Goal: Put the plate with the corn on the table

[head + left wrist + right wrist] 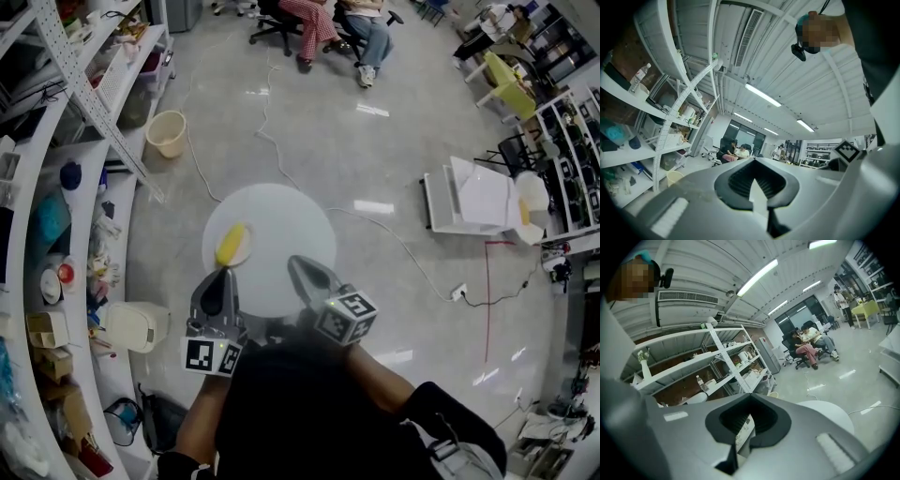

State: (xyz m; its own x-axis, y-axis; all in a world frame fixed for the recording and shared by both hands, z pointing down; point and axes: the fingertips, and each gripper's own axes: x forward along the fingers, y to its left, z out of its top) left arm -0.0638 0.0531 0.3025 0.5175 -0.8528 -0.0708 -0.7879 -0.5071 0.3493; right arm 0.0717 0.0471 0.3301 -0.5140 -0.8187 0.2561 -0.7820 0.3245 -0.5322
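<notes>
Plate (247, 253) with the corn (230, 244) lies flat on the round white worktop (286, 234), on its left side close to the rim, the yellow cob resting lengthwise across it. Your left tool (223, 274) hangs just on the near side of the plate, its tip over the worktop's near-left edge; as far as the head view lets you judge, it is not touching the plate. Its jaws are pressed together with nothing between them. Your right tool (298, 265) hovers over the near part of the worktop, to the right of the plate, jaws likewise closed and empty. Both tools look out at the room and the shelving (66, 178) on the left rather than down at the plate, which suits tools that carry no load. Judging by how things lie, the placing looks done: the plate sits level and fully supported, with no tool needed to steady it.
</notes>
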